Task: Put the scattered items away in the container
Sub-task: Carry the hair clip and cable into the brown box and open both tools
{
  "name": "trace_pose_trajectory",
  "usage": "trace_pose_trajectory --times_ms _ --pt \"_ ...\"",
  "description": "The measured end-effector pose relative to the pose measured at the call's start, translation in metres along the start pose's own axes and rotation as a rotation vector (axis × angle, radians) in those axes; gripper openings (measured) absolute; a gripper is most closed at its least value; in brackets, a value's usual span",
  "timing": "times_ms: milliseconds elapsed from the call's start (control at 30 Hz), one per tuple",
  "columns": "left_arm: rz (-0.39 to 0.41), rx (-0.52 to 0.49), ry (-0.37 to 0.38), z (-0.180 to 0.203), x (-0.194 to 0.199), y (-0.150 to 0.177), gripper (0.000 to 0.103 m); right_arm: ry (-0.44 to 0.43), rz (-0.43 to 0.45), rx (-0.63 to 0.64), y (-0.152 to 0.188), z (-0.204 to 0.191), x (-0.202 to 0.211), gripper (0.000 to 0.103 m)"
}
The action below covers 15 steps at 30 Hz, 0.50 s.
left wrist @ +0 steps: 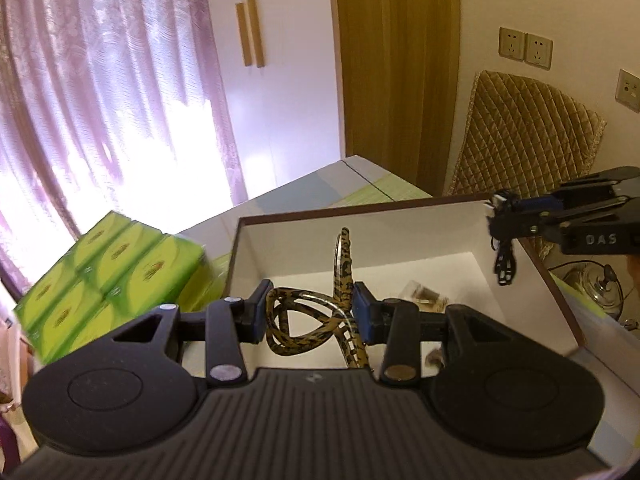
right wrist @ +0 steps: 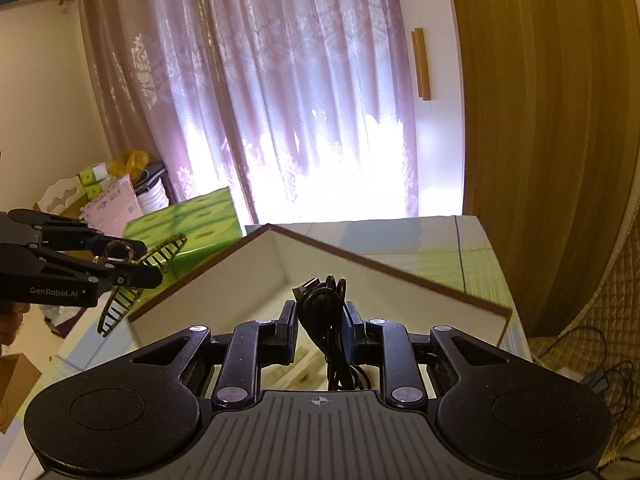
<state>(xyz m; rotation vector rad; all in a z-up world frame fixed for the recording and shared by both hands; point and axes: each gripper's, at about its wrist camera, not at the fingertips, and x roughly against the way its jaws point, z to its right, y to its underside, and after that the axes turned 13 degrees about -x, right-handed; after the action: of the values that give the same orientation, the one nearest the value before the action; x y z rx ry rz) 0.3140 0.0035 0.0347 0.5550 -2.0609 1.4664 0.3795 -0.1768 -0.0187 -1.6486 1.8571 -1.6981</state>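
Between the left claw's [left wrist: 310, 312] pads, a tortoiseshell plastic hair clip [left wrist: 316, 312] hangs pinched over the white brown-rimmed box [left wrist: 420, 236]; the right claw [right wrist: 320, 320] pinches a bundled black USB cable [right wrist: 326, 320] just short of the rim, probably for dropping in.

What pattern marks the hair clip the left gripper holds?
The hair clip shows mottled yellow-and-black tortoiseshell; best seen in the left wrist view.
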Motion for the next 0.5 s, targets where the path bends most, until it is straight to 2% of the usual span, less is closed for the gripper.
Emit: trace_pose_trajectory --times_ms 200,500 --pt "-0.08 -0.023 0.032 -0.002 -0.067 -0.017 0.037 0.04 -0.085 0.047 -0.008 0.022 -0.054 0.025" --pt "-0.238 -0.007 0.067 -0.002 -0.153 -0.015 0.037 0.131 -0.251 0.077 -0.006 0.049 -0.115 0.025"
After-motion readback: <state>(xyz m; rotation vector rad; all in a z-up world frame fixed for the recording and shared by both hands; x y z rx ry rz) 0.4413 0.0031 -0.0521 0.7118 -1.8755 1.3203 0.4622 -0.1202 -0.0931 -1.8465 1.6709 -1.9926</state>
